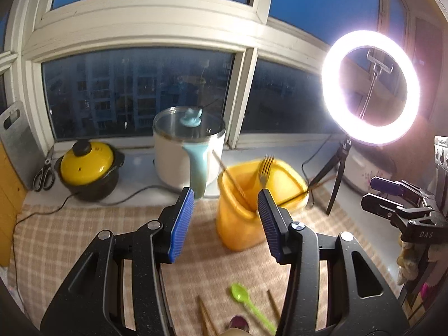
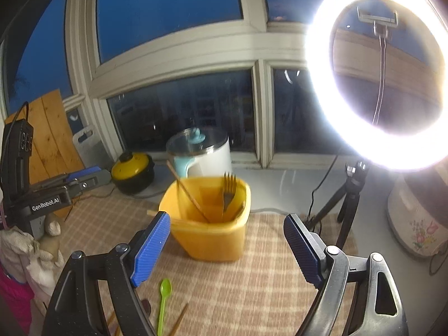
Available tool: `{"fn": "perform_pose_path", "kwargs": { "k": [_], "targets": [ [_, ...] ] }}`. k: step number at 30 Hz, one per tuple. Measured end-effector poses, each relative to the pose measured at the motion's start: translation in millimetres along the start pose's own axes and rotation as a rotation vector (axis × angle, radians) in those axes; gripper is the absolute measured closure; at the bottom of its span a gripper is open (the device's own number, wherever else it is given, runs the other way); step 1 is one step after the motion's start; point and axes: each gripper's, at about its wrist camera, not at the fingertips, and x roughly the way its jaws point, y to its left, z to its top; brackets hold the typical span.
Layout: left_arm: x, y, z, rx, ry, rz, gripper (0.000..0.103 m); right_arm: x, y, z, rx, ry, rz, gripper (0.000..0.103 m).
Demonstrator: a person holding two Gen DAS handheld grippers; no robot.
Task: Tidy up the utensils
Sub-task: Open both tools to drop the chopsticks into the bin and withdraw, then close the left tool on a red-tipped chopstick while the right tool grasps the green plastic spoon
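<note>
A yellow plastic holder (image 1: 240, 218) (image 2: 212, 238) stands on the checked cloth. In it stand a metal fork (image 1: 265, 172) (image 2: 229, 193) and a wooden chopstick (image 1: 229, 177) (image 2: 187, 193). A green plastic spoon (image 1: 249, 305) (image 2: 162, 302) and loose wooden chopsticks (image 1: 205, 317) (image 2: 179, 320) lie on the cloth nearer me. My left gripper (image 1: 225, 221) is open and empty, just in front of the holder. My right gripper (image 2: 226, 249) is open and empty, above the cloth in front of the holder.
A white pot with a glass lid (image 1: 187, 151) (image 2: 204, 154) and a yellow-lidded black pot (image 1: 89, 168) (image 2: 133, 172) stand by the window. A ring light on a tripod (image 1: 369, 86) (image 2: 383, 70) stands right. Scissors (image 1: 44, 173) lie far left. A flowered cooker (image 2: 417, 224) stands right.
</note>
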Motion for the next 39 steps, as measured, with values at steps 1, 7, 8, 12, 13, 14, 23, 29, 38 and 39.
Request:
{"fn": "perform_pose_path", "kwargs": {
  "k": [1,7,8,12,13,14,23,29,38,39],
  "targets": [
    [-0.8,2.2,-5.6,-0.003,0.012,0.002,0.055,2.1,0.8,-5.3,-0.001,0.015,0.005,0.018],
    [-0.5,13.9,-42.1,-0.019,0.098,0.005,0.055,17.0,8.5,-33.4,-0.026,0.098,0.028,0.018],
    [-0.2,15.9,-49.1,-0.021,0.114,0.006,0.055,19.7,9.3,-38.2,-0.026,0.110,0.036,0.018],
    [4.2,22.5,-77.2,-0.047,0.183,-0.001,0.055,32.2,16.5,-58.1,-0.045,0.160,0.059,0.018],
    [5.9,24.5,-84.5,-0.050,0.201,-0.001,0.055,36.9,18.9,-63.2,-0.048,0.174,0.066,0.018],
    [8.4,25.5,-92.2,-0.055,0.222,-0.001,0.055,41.0,20.9,-66.7,-0.048,0.186,0.074,0.018],
    [27.4,22.8,-137.7,-0.080,0.338,-0.018,0.059,85.4,40.7,-96.7,-0.033,0.334,0.181,0.024],
    [35.5,20.9,-151.3,-0.088,0.374,-0.030,0.069,111.5,50.8,-108.9,-0.021,0.440,0.247,0.044],
    [49.8,20.4,-157.3,-0.078,0.403,-0.030,0.073,135.4,70.1,-122.2,-0.022,0.549,0.328,0.064],
    [52.3,20.3,-158.0,-0.077,0.407,-0.024,0.073,137.7,71.7,-123.5,-0.023,0.556,0.330,0.065]
  ]
}}
